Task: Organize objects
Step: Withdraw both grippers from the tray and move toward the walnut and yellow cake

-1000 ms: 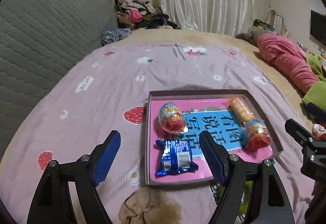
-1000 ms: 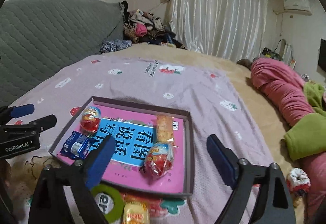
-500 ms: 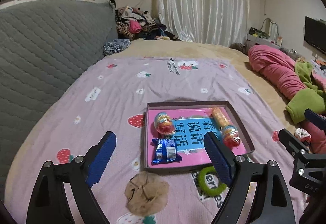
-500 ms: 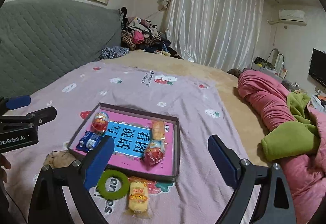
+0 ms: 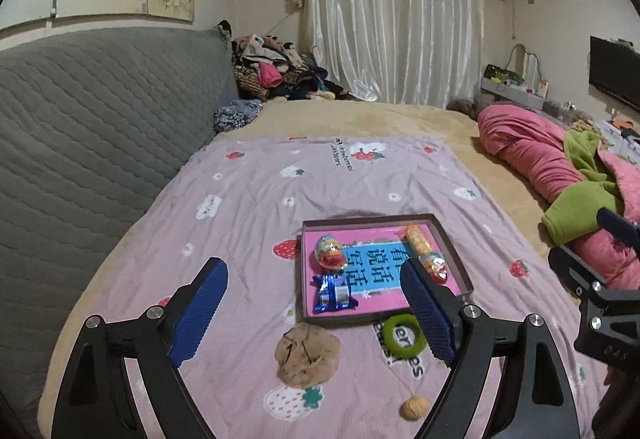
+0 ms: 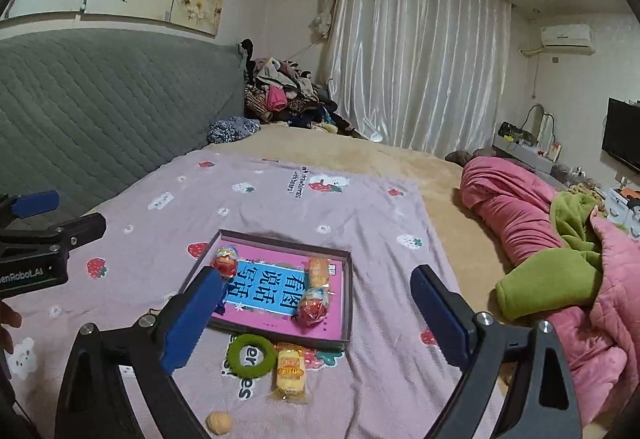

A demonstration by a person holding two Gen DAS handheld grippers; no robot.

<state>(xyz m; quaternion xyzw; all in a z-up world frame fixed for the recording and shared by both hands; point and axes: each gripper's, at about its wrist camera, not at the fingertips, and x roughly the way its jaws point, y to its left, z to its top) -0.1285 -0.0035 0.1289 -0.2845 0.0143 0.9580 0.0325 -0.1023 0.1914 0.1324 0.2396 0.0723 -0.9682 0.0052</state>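
Left gripper (image 5: pixel 314 313): we see its 2 blue fingers spread wide apart, holding nothing, raised above the purple blanket (image 5: pixel 248 199).
Right gripper (image 6: pixel 320 319): also spread wide with nothing between the fingers.
Nearest things: a small round nut (image 5: pixel 415 408) lies on the blanket closest to us; beyond it a tan cloth lump (image 5: pixel 307 353) and a green ring (image 5: pixel 403 335), the ring just beside the tray's near wall.
Tray (image 5: pixel 454 251): a shallow box with a pink and blue floor, flat on the blanket. Inside we see 1 blue packet (image 5: pixel 334 293) near the front left, 2 red egg-shaped candies (image 5: pixel 330 255) and 1 orange snack bar (image 5: pixel 418 239) at the back right.
In the way: the left gripper's right finger covers part of the tray's front corner.
Only in the right view: a yellow snack pack (image 6: pixel 291 373) beside the ring, outside the tray; here the blue packet is mostly hidden behind a finger.
Far: grey headboard (image 5: pixel 92 127), clothes pile (image 5: pixel 272 73), pink quilt (image 5: pixel 532 159).
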